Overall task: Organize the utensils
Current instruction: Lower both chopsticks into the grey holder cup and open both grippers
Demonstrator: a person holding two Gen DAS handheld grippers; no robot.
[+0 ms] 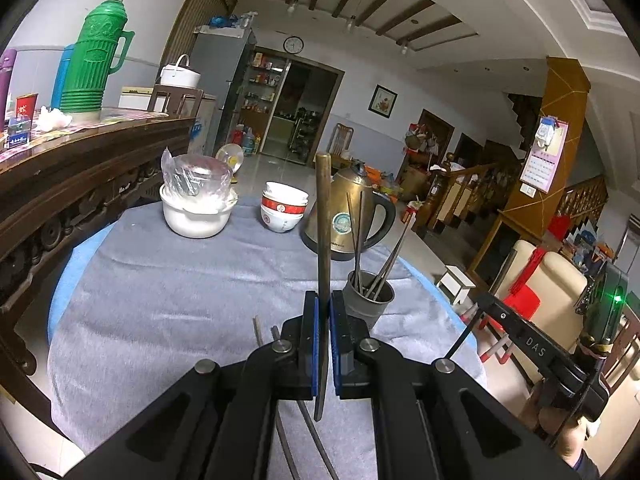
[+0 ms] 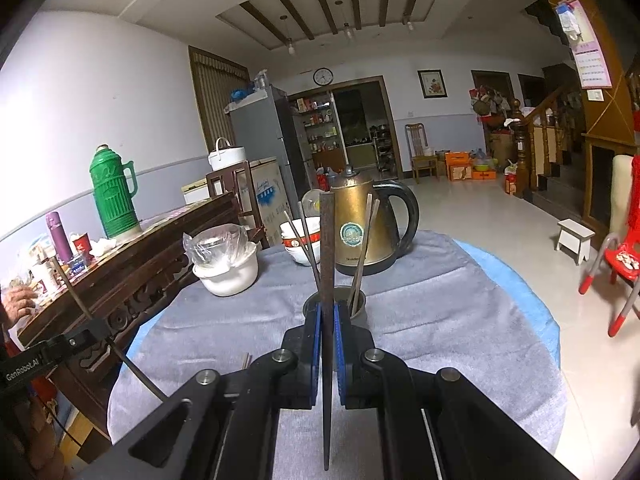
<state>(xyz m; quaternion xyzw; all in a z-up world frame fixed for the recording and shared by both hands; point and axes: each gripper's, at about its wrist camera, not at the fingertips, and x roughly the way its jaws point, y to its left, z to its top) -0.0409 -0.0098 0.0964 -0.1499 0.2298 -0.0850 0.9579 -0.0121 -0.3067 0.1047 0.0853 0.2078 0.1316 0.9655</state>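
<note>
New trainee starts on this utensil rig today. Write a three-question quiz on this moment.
1. True or false: the left gripper is shut on a thin dark chopstick.
2. What stands upright in the small grey metal cup?
3. Which sits nearest the cup? A. brass-coloured electric kettle B. green plastic thermos C. white lidded pot

Key: 1 true. 2 several thin chopsticks. 3 A.

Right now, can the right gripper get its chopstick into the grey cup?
Probably yes. The right gripper, shut on its chopstick, sits just before the grey cup; nothing lies between, though several chopsticks already lean inside.
</note>
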